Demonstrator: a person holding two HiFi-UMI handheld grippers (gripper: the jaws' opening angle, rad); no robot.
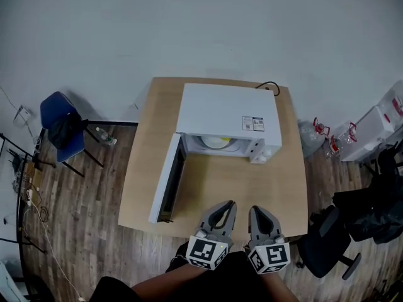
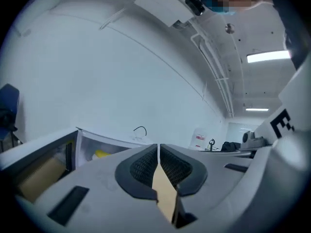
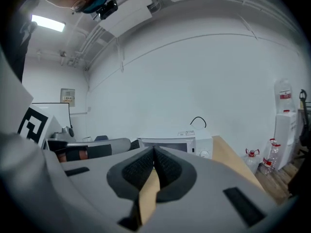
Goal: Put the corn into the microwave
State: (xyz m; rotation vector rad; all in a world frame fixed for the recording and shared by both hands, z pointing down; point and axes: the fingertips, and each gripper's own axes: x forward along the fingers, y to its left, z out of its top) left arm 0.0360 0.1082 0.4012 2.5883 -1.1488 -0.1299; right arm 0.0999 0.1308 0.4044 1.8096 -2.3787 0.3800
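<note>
Left claw [image 2: 159, 146] and right claw [image 3: 154, 150] are each pressed together with nothing in them, side by side at the worktop's [image 1: 277, 181] near edge. Beyond them the microwave [image 1: 227, 113] stands with its door [image 1: 165, 180] swung open. The yellow shape inside is probably the corn [image 1: 216, 141].

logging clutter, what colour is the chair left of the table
Blue chair, clearest in the head view.

No legible text: sticker [image 1: 253, 124] on the microwave [image 1: 214, 109] top far too small.
</note>
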